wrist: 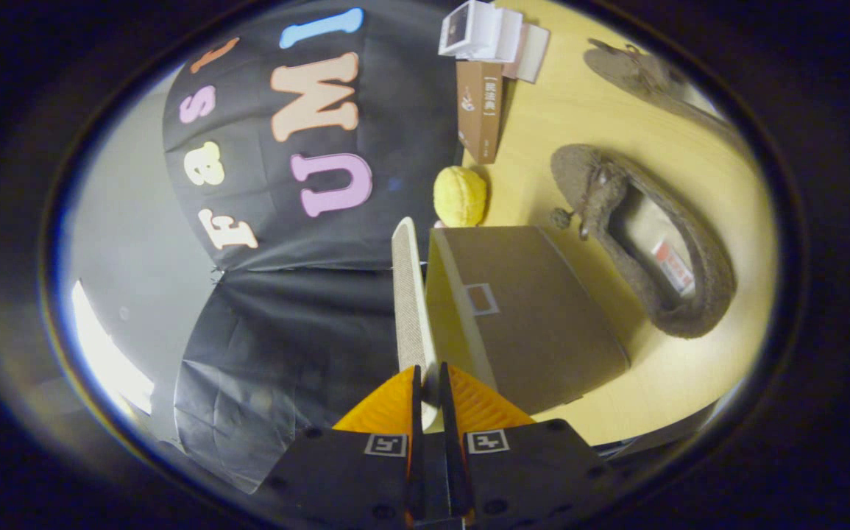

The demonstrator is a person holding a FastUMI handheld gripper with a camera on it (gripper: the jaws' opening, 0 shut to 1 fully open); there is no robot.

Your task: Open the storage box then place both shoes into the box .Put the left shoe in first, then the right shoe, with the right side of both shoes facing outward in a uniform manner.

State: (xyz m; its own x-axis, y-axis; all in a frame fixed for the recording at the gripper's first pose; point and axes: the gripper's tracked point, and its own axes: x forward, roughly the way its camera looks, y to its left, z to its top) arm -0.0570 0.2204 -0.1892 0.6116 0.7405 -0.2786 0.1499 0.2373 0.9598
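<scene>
Lid up: the claw [429,386] is clamped on the edge of the lid [411,294], box [528,316] open.

The opening step looks nearly done (my reading): the lid stands on edge between the fingers, swung away from the box, which sits at the worktop [689,368] edge nearest the claw. Next the lid needs letting go where it won't fall shut, then a reach for the left shoe. The near shoe [645,243] lies just beside the box, toward the middle; the far shoe [653,81] lies well beyond it. Bare worktop between them leaves room; a ball [460,196] and a carton [480,110] crowd the wall edge.
</scene>
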